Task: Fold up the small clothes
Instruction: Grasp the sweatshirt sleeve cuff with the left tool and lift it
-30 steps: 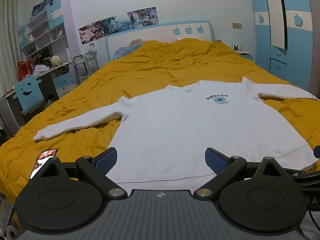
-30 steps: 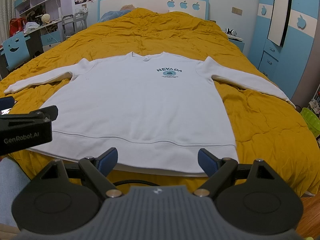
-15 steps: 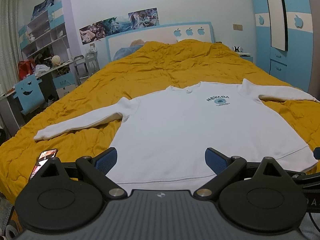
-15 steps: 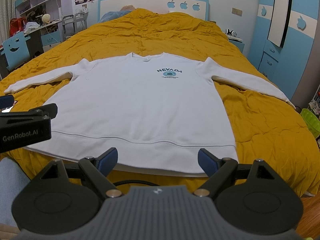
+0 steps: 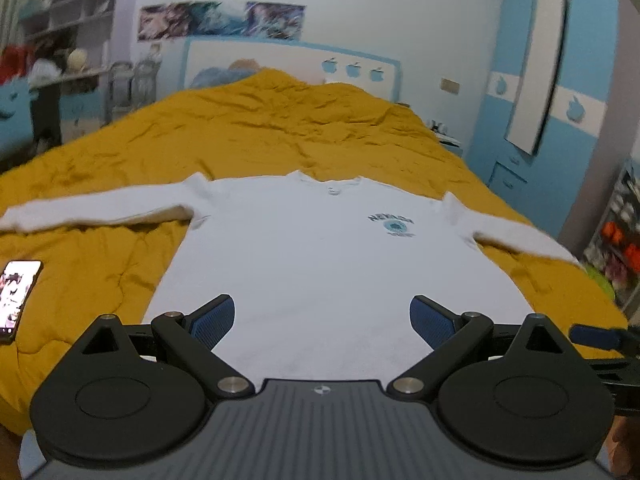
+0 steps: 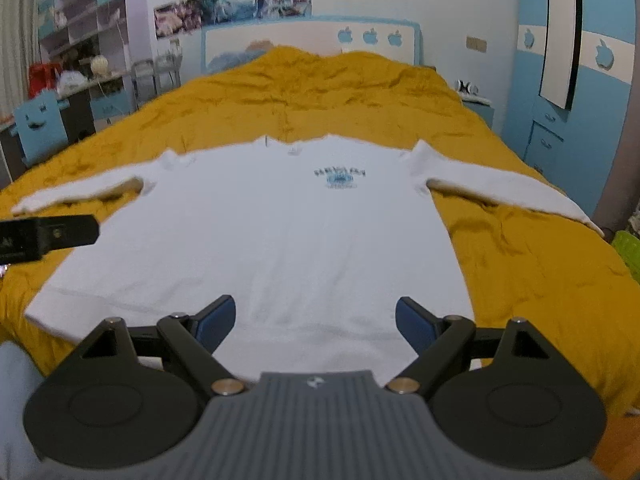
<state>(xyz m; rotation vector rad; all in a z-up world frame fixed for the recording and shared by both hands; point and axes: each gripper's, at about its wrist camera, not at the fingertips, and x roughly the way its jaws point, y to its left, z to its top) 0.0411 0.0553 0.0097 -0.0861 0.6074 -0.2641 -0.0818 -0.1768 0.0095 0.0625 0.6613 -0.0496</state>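
Both grippers, left (image 5: 322, 320) and right (image 6: 315, 320), hover over the near hem with fingers spread wide and holding nothing, while the white sweatshirt (image 5: 332, 256) lies flat, sleeves out, on the yellow bed (image 5: 260, 128), phone (image 5: 16, 294) off to its left.

We saw dim, even indoor light, soft shadows, motion blur throughout both views, and fisheye bending with dark corners.
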